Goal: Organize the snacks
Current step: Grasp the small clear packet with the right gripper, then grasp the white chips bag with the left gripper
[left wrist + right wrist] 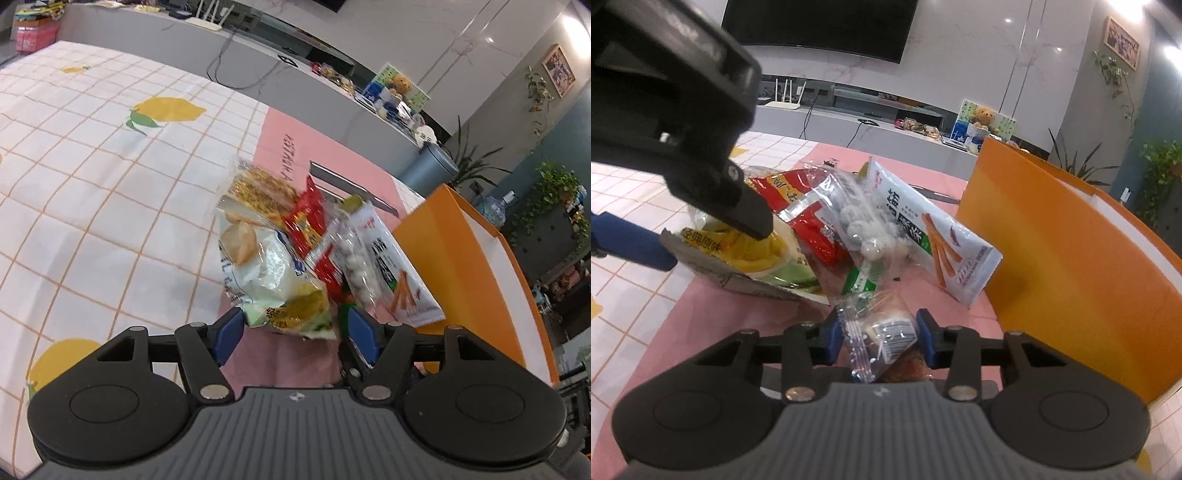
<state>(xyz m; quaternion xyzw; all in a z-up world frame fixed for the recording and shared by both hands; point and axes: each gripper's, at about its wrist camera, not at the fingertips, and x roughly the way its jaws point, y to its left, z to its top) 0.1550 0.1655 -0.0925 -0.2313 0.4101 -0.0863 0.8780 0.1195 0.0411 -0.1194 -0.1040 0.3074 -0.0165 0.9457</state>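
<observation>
A pile of snack packets lies on a pink mat (pixel 288 147). My left gripper (pixel 295 325) is open, its blue pads either side of the near end of a green and yellow chips bag (pixel 280 284). The same bag (pixel 746 254) shows in the right wrist view with the left gripper (pixel 701 221) over it. My right gripper (pixel 881 334) is open around a small clear packet (pixel 886 336), pads apart from it. A red packet (pixel 306 221), a clear bag of white balls (pixel 354 262) and a white stick-snack packet (pixel 399 277) lie beside them.
An orange box (pixel 480 266) stands open to the right of the pile, also in the right wrist view (pixel 1071 236). A grey flat bar (pixel 351 184) lies on the mat behind the snacks. A checked lemon-print cloth (pixel 92 166) covers the table. A grey counter (pixel 221 40) runs behind.
</observation>
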